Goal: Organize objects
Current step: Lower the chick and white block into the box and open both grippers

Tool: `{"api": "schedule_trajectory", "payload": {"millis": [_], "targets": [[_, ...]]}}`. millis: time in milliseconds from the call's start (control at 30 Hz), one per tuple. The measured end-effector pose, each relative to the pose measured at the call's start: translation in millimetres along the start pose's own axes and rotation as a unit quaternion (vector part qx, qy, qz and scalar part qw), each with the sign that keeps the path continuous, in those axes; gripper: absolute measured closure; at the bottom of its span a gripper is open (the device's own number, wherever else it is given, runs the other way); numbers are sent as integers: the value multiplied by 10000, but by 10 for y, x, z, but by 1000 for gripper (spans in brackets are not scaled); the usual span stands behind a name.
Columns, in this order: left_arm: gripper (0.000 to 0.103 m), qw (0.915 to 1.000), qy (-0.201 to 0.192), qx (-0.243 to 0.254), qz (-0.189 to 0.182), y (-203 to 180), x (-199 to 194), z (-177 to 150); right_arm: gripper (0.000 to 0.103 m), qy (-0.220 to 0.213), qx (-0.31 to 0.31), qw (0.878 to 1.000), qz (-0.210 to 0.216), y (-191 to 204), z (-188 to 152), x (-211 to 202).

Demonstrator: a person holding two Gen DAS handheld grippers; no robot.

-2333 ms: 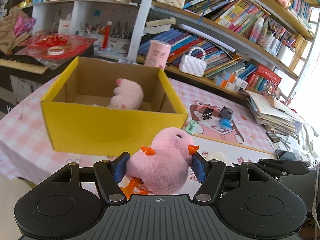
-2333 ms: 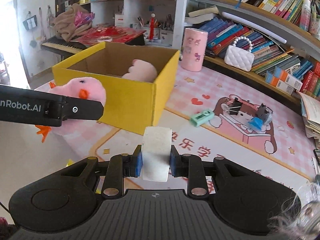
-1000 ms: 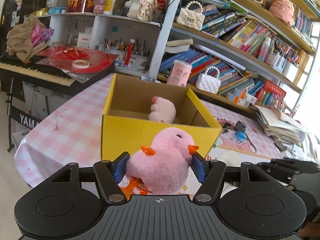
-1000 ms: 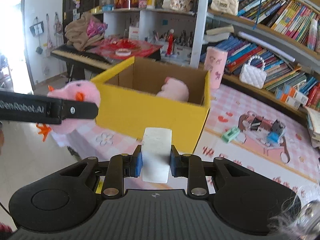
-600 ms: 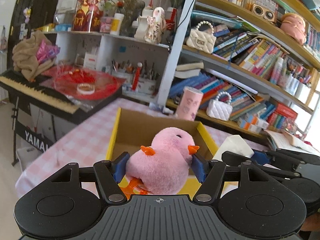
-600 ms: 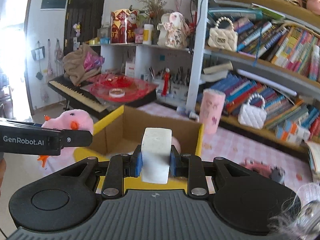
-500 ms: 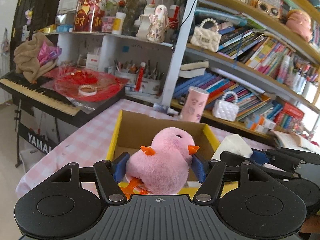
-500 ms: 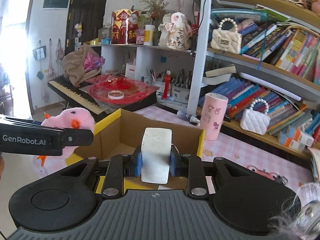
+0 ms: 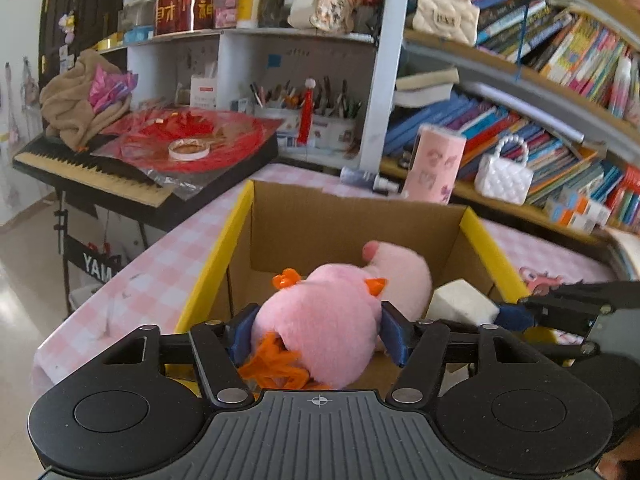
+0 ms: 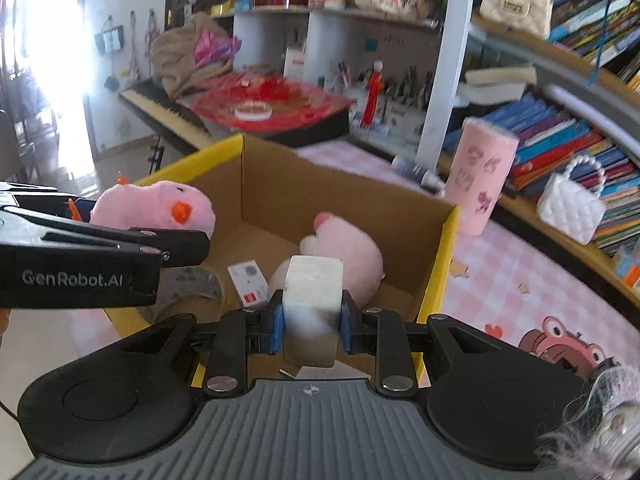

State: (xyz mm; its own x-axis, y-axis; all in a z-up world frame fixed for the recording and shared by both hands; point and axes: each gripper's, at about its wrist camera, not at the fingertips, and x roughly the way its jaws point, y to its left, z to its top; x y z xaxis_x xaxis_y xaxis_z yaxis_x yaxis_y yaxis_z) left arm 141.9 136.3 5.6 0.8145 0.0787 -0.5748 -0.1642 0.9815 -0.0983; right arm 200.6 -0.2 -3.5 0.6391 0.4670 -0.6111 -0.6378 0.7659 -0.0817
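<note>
My left gripper (image 9: 318, 334) is shut on a pink plush chick (image 9: 320, 328) with orange beak and feet, held over the near edge of the yellow cardboard box (image 9: 216, 256). It also shows in the right wrist view (image 10: 152, 206). My right gripper (image 10: 312, 322) is shut on a white block (image 10: 314, 300), held above the box (image 10: 438, 276) beside the left gripper. The block also shows in the left wrist view (image 9: 460, 306). A pale pink plush toy (image 10: 344, 258) lies inside the box, with a small white card (image 10: 248, 280) and a tape roll (image 10: 188, 292).
The box stands on a pink checked table (image 9: 160, 260). A pink cylinder (image 10: 482, 176) and a white beaded handbag (image 10: 570, 204) stand behind it by bookshelves. A keyboard piano (image 9: 92, 176) with red wrapping stands to the left.
Both grippers have moved forward and tilted down over the box, so its inside now shows. Each still holds its object.
</note>
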Motion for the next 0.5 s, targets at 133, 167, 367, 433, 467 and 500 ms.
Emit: {"api": "schedule_trajectory", "payload": {"millis": [133,167,367,433,467,500], "targets": [[45,9999,111,31,80,-37,80,-5,78,156,60,9996,211,-70,22,83],[46,9999,122,25,81,-40,91,-2,78,201,72,9994,270,-83,29,100],[42,9999,62,81,82,-95,78,11,78,332,-38,9985,442,-88,62,142],[35,9999,-31,111,58,-124,31,19,78,367,-53,9982,479,-96,69,159],[30,9999,-85,110,54,-131,5,25,78,375,-49,9981,486,-97,73,164],[28,9998,-158,106,42,-136,-32,28,78,373,-51,9981,484,-99,74,169]]}}
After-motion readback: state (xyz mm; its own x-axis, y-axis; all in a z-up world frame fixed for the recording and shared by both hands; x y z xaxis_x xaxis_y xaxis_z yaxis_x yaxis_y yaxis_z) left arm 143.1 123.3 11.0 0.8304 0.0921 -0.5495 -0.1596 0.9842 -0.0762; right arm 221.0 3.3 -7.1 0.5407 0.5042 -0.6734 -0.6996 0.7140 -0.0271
